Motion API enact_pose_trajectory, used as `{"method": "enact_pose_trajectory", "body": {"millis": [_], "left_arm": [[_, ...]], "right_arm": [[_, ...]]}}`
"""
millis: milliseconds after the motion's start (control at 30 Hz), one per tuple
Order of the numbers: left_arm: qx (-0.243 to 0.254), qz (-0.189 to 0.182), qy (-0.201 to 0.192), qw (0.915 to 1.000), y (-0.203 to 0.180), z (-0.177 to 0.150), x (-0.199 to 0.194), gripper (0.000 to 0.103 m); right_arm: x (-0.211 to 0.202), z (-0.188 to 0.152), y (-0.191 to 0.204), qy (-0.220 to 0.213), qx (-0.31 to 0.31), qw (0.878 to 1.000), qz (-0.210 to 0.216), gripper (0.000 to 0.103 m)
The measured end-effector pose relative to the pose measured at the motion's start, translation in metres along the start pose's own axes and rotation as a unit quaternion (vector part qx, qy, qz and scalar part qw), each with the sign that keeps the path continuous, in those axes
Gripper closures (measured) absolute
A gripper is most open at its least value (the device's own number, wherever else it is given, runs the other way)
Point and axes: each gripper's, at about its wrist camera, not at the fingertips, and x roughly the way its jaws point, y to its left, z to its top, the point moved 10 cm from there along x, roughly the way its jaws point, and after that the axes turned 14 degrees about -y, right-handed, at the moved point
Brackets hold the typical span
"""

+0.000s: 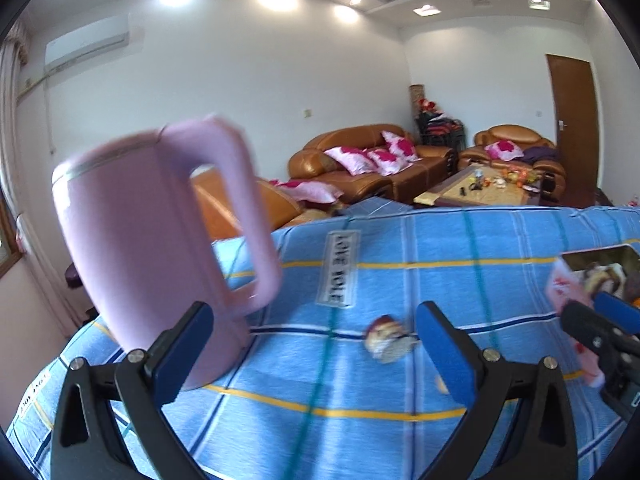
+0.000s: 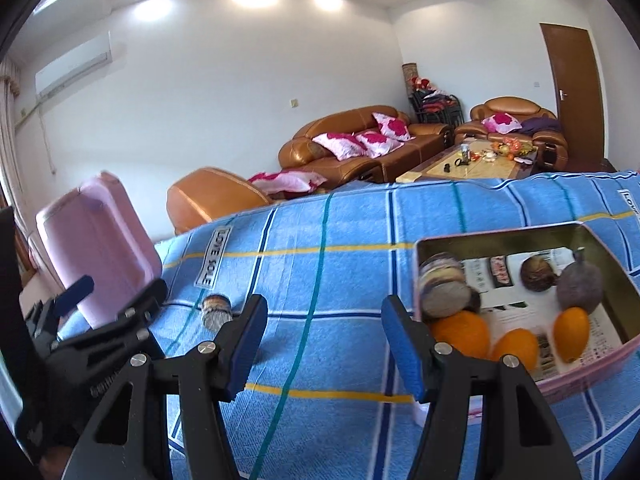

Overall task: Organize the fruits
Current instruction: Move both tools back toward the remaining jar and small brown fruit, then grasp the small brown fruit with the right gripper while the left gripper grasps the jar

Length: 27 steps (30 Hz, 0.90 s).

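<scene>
Oddly, "LOVE SOLE" label [image 2: 213,257] on tablecloth [image 2: 340,280]

We see pink mug [image 1: 152,240] motion-blurred, small fruit [image 1: 386,338] on cloth too smeared to identify. Tin [image 1: 592,276] cut off at right edge, partly behind right gripper [image 1: 600,320]. Coffee-table clutter [image 2: 492,152] too tiny.

Jug [image 1: 148,248] on desk [image 2: 340,280] at left, box [image 2: 560,384] w/ fruits [image 2: 516,346] at right, one fruit [image 1: 386,338] on cloth btwn them.
</scene>
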Motion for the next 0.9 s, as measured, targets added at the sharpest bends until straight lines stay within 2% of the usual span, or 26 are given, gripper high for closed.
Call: {"method": "enact_pose_trajectory", "body": {"millis": [167,267,400,667,700,800,900], "left_arm": [[-0.027,0.014,0.032,0.9990,0.025,-0.018,0.014,0.000],[-0.012,0.031,0.056,0.9979,0.032,-0.028,0.020,0.000],[-0.005,0.048,0.059,0.9971,0.041,-0.030,0.019,0.000],[-0.009,0.063,0.068,0.9956,0.052,-0.035,0.022,0.000],[-0.010,0.063,0.069,0.9956,0.052,-0.036,0.022,0.000],[-0.010,0.060,0.071,0.9956,0.051,-0.038,0.023,0.000],[-0.011,0.054,0.074,0.9957,0.048,-0.037,0.026,0.000]], "right_arm": [[0.018,-0.013,0.015,0.038,0.008,0.999,0.018,0.042],[0.031,-0.024,0.034,0.067,-0.014,0.997,0.035,0.042],[0.047,-0.043,0.061,0.118,-0.041,0.990,0.061,0.042],[0.064,-0.062,0.078,0.162,-0.069,0.982,0.073,0.042],[0.066,-0.065,0.080,0.172,-0.070,0.980,0.074,0.043],[0.070,-0.072,0.081,0.192,-0.067,0.976,0.076,0.058],[0.070,-0.072,0.082,0.191,-0.066,0.976,0.078,0.073]]}}
